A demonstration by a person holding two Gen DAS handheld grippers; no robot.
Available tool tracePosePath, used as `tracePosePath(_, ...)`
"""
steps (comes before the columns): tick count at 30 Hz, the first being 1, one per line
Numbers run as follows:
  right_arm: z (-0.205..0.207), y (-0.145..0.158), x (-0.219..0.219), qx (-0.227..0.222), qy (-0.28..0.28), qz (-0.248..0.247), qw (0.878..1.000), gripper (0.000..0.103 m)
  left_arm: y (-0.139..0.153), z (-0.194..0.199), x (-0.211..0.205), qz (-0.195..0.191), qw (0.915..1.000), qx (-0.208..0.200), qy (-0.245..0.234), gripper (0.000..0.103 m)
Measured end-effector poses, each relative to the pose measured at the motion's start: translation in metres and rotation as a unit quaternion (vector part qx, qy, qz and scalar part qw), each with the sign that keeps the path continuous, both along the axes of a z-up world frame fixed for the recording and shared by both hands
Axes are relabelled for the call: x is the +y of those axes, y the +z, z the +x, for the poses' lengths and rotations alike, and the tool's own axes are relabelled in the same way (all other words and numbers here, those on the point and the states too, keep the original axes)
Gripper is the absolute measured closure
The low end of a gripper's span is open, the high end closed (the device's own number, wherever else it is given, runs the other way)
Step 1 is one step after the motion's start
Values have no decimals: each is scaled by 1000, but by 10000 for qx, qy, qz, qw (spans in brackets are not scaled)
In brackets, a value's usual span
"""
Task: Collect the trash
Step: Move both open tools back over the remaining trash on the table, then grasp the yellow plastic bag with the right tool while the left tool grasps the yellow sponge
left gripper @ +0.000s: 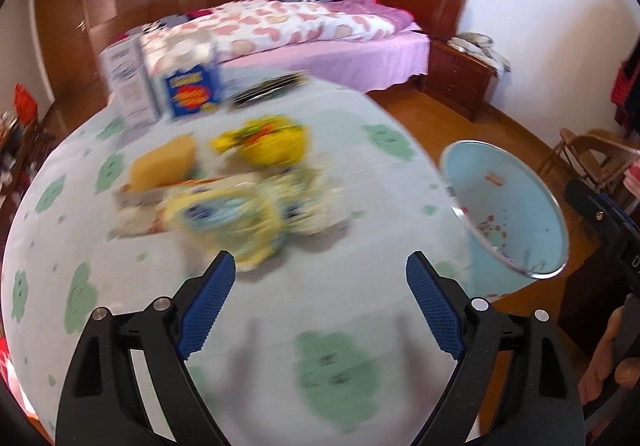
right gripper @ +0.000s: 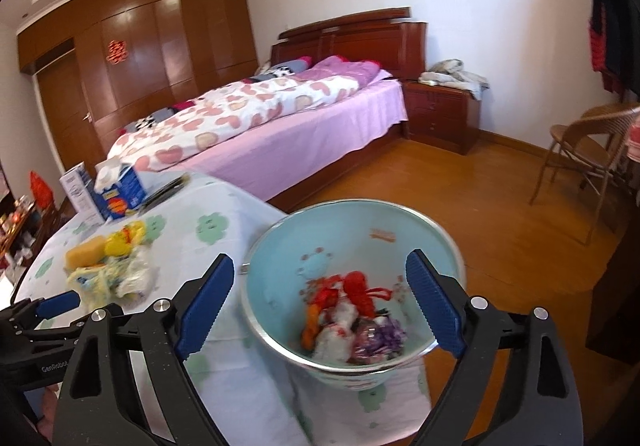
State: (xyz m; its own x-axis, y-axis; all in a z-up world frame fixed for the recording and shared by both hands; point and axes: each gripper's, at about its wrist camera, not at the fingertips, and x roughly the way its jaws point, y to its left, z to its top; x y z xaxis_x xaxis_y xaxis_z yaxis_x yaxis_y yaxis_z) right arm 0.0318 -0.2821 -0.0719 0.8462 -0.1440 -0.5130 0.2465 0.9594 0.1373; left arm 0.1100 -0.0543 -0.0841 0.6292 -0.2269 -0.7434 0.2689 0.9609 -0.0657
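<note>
Both ribbed blue-padded grippers, left gripper (left gripper: 320,266) and right gripper (right gripper: 320,268), gape empty; crumpled wrappers (right gripper: 352,318) fill the glossy pale-blue metal-rimmed bin (right gripper: 400,222).

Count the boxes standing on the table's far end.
2. A white box stands at the far left corner, and a blue tissue box stands right beside it, toward the bed. Others may be hidden behind them.

The black plastic body of the left gripper (right gripper: 52,310), at about eight o'clock in the right wrist view, bears white lettering that reads "GenRobo", cut off there. The print on the blue cardboard tissue box (right gripper: 120,192), at ten o'clock, is too blurred to read.
</note>
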Motion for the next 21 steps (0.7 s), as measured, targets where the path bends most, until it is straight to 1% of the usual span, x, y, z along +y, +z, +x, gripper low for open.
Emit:
tracePosePath(6, 14, -1, 37, 138, 470, 87, 9988, 26, -4, 0, 58, 0, 9988, 18, 496, 17)
tracePosePath(10, 26, 2, 59, 179, 746, 124, 9970, 34, -7, 3, 101, -97, 9963, 64, 848, 18)
tracePosePath(14, 46, 7, 84, 229, 1139, 153, 9931, 40, -9, 8, 133, -156, 9936, 42, 1114, 20)
tracePosePath(17, 65, 9, 106, 251, 1424, 133, 9894, 41, -6, 12, 151, -122, 9914, -47, 1299, 20)
tracePosePath(21, 92, 9, 128, 372, 1715, 210, 9843, 41, -2, 19, 167, -94, 9898, -160, 1412, 21)
